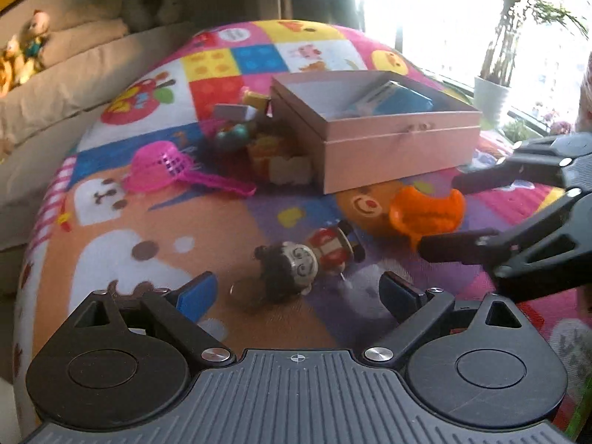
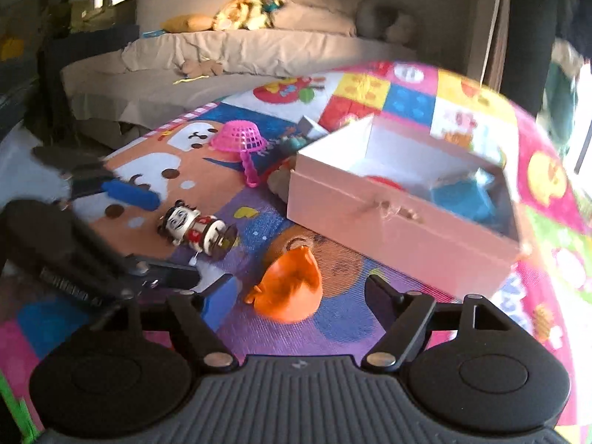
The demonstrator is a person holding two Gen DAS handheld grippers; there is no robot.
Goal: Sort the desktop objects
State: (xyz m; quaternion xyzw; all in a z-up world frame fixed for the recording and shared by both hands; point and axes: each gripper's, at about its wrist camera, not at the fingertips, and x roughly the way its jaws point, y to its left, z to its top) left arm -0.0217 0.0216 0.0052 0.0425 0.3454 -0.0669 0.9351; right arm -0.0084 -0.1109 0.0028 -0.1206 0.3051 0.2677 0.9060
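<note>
A wind-up doll (image 1: 309,259) (image 2: 196,227) with black hair and a red body lies on its side on the colourful mat. My left gripper (image 1: 298,292) is open, its jaws on either side of the doll's head, not touching it. An orange plastic toy (image 1: 425,212) (image 2: 290,288) lies between the jaws of my open right gripper (image 2: 301,292). The right gripper also shows in the left wrist view (image 1: 444,214), and the left gripper in the right wrist view (image 2: 159,236). An open pink box (image 1: 373,137) (image 2: 403,218) holds a blue item (image 1: 401,98) (image 2: 464,196).
A pink toy strainer (image 1: 166,168) (image 2: 242,138) lies on the mat left of the box. A pile of small toys (image 1: 259,137) sits against the box's left side. A beige sofa (image 2: 240,55) with plush toys stands behind the mat. A potted plant (image 1: 492,92) stands by the window.
</note>
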